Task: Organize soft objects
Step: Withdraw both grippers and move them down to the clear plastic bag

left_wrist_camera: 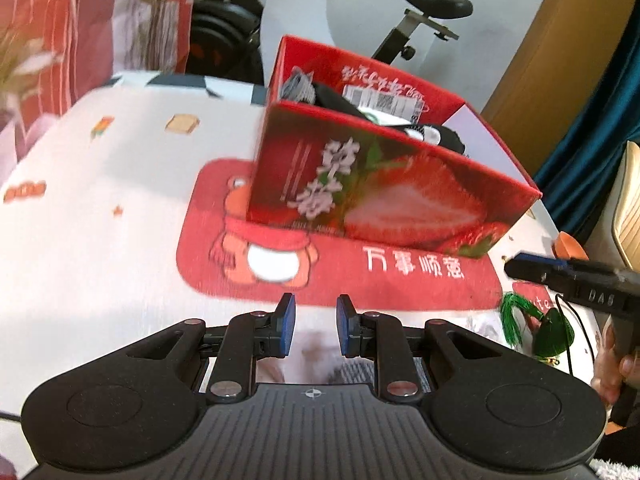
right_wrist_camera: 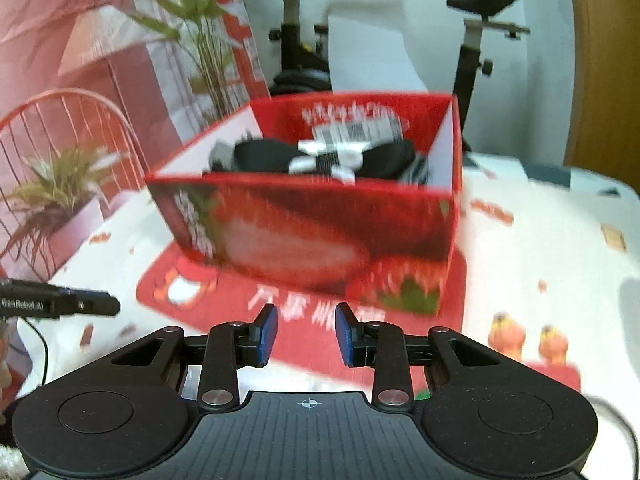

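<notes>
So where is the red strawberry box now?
The red strawberry box stands centre in both views on the red mat, socks inside.

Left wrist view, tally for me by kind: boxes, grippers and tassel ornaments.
Boxes: 1, the red strawberry box
Grippers: 2, the left gripper and the right gripper
Tassel ornaments: 1, the green tassel ornament
Total: 4
</notes>
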Demonstrator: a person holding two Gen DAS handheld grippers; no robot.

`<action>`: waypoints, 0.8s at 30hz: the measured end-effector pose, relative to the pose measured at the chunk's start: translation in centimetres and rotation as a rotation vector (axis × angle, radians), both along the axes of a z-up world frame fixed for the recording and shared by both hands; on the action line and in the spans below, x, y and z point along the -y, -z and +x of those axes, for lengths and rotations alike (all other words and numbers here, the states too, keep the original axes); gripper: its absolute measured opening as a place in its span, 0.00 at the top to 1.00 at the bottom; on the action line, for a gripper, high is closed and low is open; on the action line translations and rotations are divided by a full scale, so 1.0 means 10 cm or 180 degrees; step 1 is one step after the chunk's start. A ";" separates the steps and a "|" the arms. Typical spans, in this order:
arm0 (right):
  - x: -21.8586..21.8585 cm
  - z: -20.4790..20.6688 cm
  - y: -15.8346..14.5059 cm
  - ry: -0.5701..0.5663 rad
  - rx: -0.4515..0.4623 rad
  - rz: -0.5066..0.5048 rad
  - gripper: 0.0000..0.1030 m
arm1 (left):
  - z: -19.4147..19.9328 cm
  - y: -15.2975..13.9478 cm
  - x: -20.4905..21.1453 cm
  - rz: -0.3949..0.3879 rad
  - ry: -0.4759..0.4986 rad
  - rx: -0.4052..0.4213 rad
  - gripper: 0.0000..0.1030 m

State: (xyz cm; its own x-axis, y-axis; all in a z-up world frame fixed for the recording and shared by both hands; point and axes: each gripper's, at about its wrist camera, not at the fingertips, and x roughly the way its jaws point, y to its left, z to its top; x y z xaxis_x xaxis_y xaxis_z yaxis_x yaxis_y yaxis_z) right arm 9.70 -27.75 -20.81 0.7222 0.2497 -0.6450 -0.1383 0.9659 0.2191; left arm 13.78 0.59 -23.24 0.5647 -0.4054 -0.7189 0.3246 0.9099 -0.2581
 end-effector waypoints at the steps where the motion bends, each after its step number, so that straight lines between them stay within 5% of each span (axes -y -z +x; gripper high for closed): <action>1: 0.00 -0.03 0.04 -0.0002 -0.0037 0.0003 0.70 | -0.01 0.01 -0.02 -0.0012 0.0000 -0.0025 0.77; 5: -0.01 -0.12 0.13 -0.0006 -0.0165 0.0019 0.65 | -0.06 0.07 -0.03 0.0027 0.0037 -0.0101 0.65; 15: 0.00 -0.30 0.26 0.0019 -0.0505 0.0092 0.49 | -0.16 0.19 -0.03 0.0053 0.0103 -0.0323 0.55; 17: 0.01 -0.33 0.30 0.0059 -0.0600 0.0077 0.39 | -0.19 0.22 -0.02 0.0061 0.0130 -0.0366 0.55; 24: 0.05 -0.41 0.44 0.0130 -0.0843 0.0201 0.38 | -0.27 0.27 0.01 0.0103 0.0178 -0.0401 0.54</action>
